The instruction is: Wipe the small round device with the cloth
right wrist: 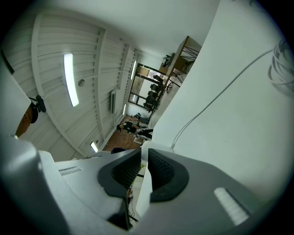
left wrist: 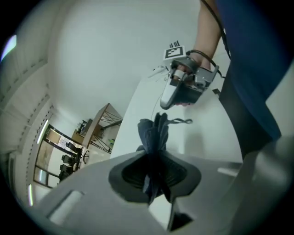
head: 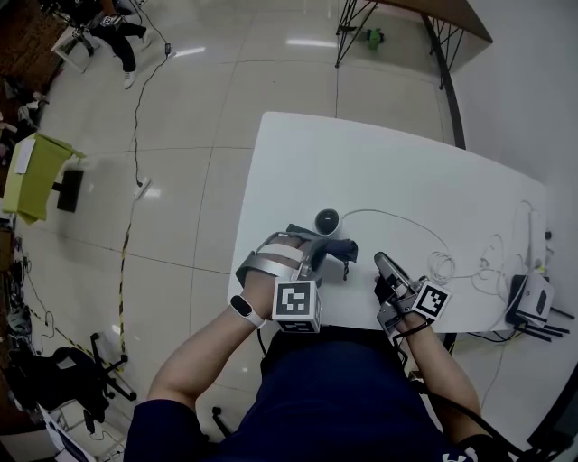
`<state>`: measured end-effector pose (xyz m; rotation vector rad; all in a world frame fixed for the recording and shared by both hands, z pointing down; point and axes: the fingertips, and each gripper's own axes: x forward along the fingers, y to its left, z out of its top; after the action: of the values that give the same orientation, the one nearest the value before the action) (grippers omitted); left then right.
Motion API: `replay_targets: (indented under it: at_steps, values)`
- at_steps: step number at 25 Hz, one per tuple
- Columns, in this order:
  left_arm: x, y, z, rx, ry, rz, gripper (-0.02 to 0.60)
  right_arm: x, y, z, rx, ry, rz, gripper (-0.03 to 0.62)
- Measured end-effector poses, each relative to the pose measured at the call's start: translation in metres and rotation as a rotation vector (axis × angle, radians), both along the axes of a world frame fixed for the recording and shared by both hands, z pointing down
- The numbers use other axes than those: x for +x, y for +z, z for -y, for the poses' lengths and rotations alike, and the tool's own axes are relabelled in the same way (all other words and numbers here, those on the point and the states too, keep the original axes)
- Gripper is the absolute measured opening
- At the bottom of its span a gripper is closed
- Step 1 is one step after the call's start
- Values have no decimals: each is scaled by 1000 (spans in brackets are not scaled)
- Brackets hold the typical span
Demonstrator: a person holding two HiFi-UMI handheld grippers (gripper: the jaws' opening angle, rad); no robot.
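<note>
The small round device [head: 327, 219] is dark and sits on the white table [head: 397, 171], with a thin white cable [head: 397, 217] running off to the right. My left gripper [head: 318, 255] is just in front of the device, shut on a bunched dark blue cloth [head: 334, 248]. In the left gripper view the cloth [left wrist: 155, 135] sticks out from between the pads, and the device is hidden. My right gripper [head: 383, 263] is to the right near the table's front edge; its jaws are nearly together with only a slit and nothing between them. The left gripper view shows the right gripper [left wrist: 171, 97] too.
The cable coils [head: 442, 266] to the right of my right gripper. A white box with dark cords [head: 528, 302] is at the table's right edge. The table's left edge [head: 244, 226] drops to tiled floor. A wooden desk [head: 433, 13] stands far behind.
</note>
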<state>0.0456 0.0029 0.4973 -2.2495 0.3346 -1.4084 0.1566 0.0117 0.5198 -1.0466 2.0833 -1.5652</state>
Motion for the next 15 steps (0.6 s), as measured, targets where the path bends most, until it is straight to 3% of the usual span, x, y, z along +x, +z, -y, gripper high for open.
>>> replay_targets:
  at_steps: [2, 6, 11, 15]
  values:
    - [1, -4, 1, -21, -9, -23, 63, 0, 1, -2, -6, 5, -4, 53]
    - [3, -17, 18, -206, -94, -123, 62, -1, 1, -4, -9, 14, -4, 52]
    - [-1, -27, 64, -207, -135, -119, 63, 7, 6, -9, -28, 49, -8, 53]
    - [-7, -10, 88, -389, -195, -185, 63, 16, 11, -10, -48, 87, -14, 52]
